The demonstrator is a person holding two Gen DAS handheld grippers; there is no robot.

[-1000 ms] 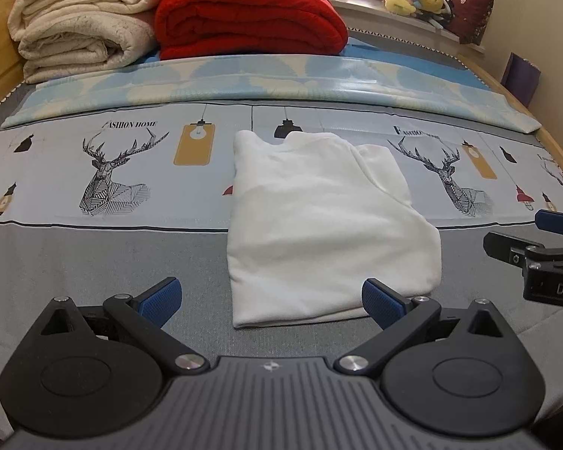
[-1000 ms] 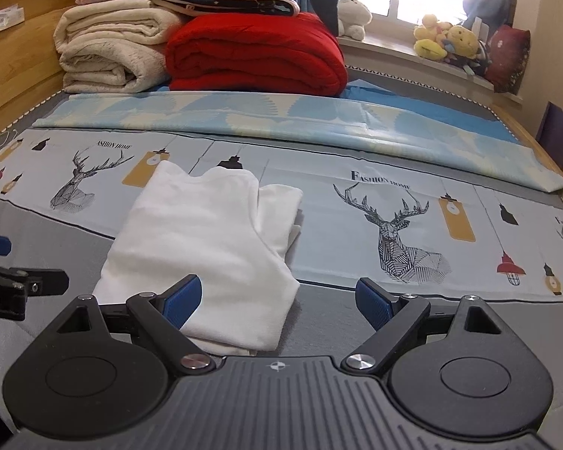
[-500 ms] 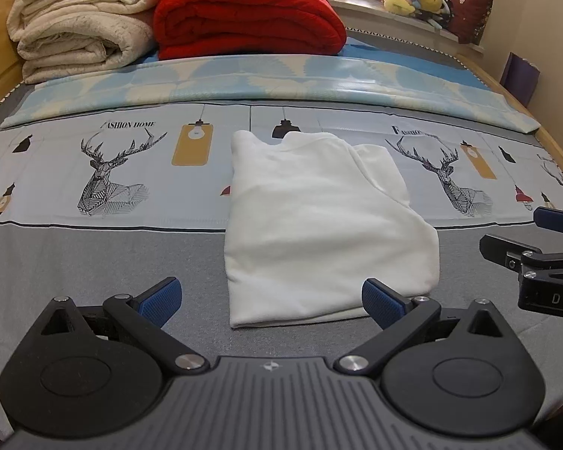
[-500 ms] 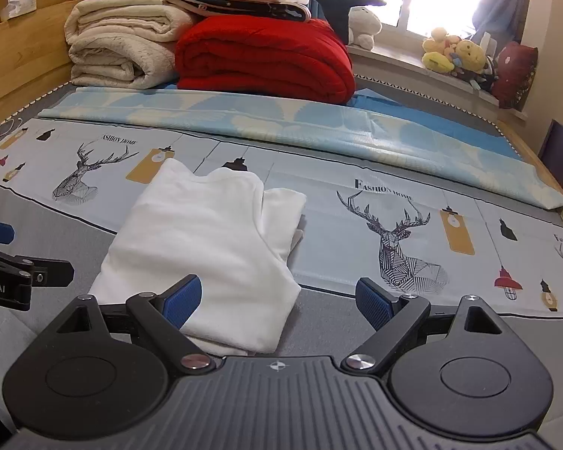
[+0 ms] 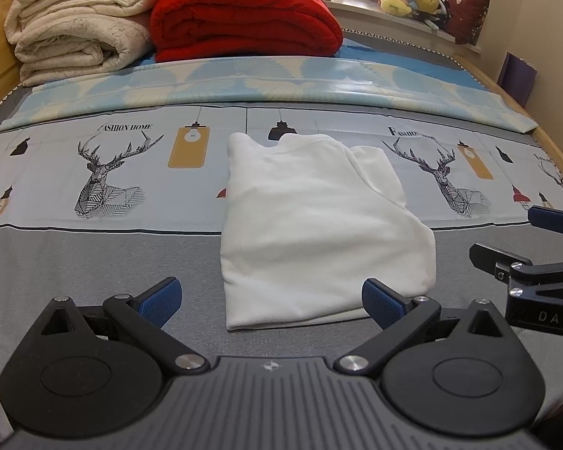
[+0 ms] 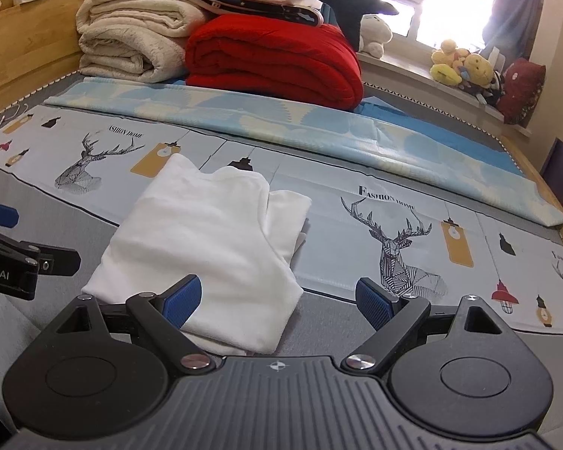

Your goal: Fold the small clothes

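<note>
A white garment (image 5: 315, 225) lies folded into a narrow stack on the bed, with a sleeve edge showing at its right side. My left gripper (image 5: 270, 300) hovers open just in front of its near hem, holding nothing. In the right wrist view the same white garment (image 6: 206, 247) sits left of centre. My right gripper (image 6: 277, 300) is open and empty, its left pad over the garment's near right corner. Each gripper shows at the edge of the other's view: the right gripper (image 5: 536, 247) and the left gripper (image 6: 18, 247).
The bed has a grey sheet and a deer-print cover (image 5: 105, 172). A light blue folded quilt (image 5: 281, 78) runs across behind it. Cream blankets (image 5: 79, 33) and a red blanket (image 5: 244, 18) are stacked at the back. Plush toys (image 6: 465, 67) sit on the windowsill.
Both grippers have drawn back slightly and the right one has lifted, so its view takes in more of the window. The garment has not moved.
</note>
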